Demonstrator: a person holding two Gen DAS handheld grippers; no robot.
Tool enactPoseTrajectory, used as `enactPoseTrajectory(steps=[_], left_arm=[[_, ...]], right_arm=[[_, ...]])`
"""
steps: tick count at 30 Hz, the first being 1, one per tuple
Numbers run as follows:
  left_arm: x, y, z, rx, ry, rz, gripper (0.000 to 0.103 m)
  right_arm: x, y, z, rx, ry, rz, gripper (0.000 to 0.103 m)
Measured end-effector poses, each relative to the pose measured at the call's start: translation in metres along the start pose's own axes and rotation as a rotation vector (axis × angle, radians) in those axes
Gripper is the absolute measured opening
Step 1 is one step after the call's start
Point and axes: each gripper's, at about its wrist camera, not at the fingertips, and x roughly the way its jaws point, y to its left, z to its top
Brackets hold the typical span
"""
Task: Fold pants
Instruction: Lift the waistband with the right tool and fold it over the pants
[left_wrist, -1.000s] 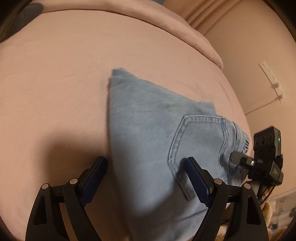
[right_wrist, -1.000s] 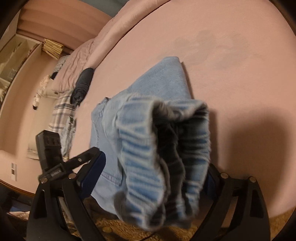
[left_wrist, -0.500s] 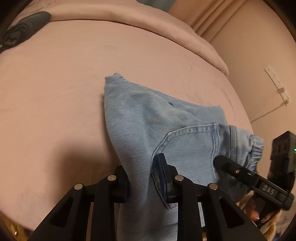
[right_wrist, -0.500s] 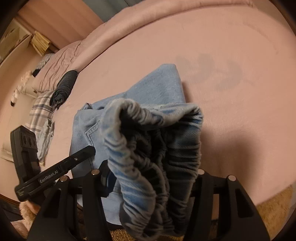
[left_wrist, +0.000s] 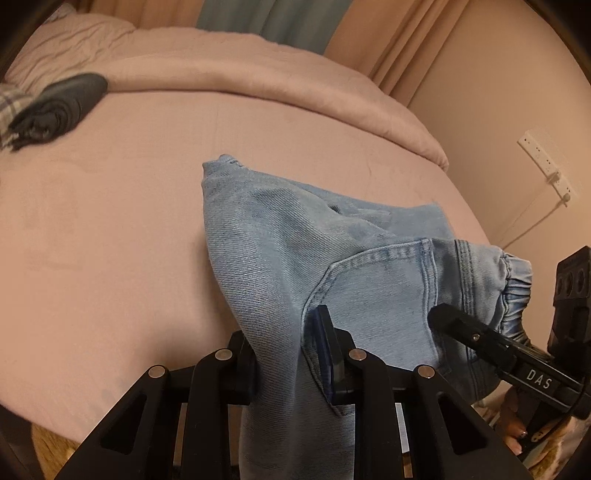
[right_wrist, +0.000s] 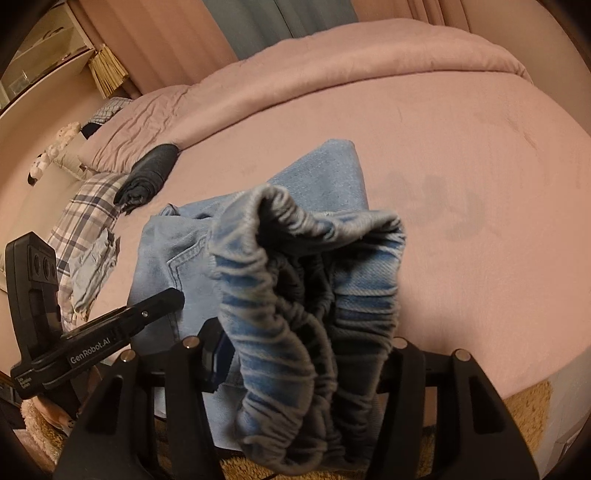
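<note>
The left tongs (left_wrist: 291, 363) are nearly closed, pinching a fold of the jeans (left_wrist: 295, 236) beside the back pocket. The right tongs (right_wrist: 303, 365) grip the bunched waistband at half width. The jeans trail toward 12 o'clock onto the bed (left_wrist: 110, 221).

I count one pair of light blue jeans (left_wrist: 295, 258), one dark rolled garment (left_wrist: 59, 107) far left, one plaid cloth (right_wrist: 85, 214) beside it, one pink bed (left_wrist: 110, 221), one folded-back duvet (left_wrist: 258, 74), and two grippers: my left gripper (left_wrist: 291, 354) and my right gripper (right_wrist: 306, 354).
</note>
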Motion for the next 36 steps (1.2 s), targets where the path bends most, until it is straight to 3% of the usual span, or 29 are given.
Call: enactPoseTrajectory(steps=[6, 12, 21, 29, 36], left_arm=[[0.005, 0.001, 0.024, 0.008, -0.044, 0.001, 0.023], [0.037, 0.012, 0.048, 0.0, -0.055, 0.035, 0.023], [0.106, 0.035, 0.045, -0.048, 0.08, 0.124, 0.023], [0.11, 0.025, 0.047, -0.032, 0.068, 0.162, 0.028], [0.084, 0.019, 0.045, -0.008, 0.063, 0.209, 0.031]], right_arm=[[0.003, 0.008, 0.025, -0.037, -0.049, -0.021, 0.057], [0.03, 0.005, 0.054, -0.052, -0.058, -0.031, 0.057], [0.117, -0.019, 0.065, -0.02, 0.108, -0.09, 0.058], [0.123, -0.032, 0.063, 0.018, 0.132, -0.117, 0.071], [0.103, -0.021, 0.054, -0.003, 0.118, -0.18, 0.075]])
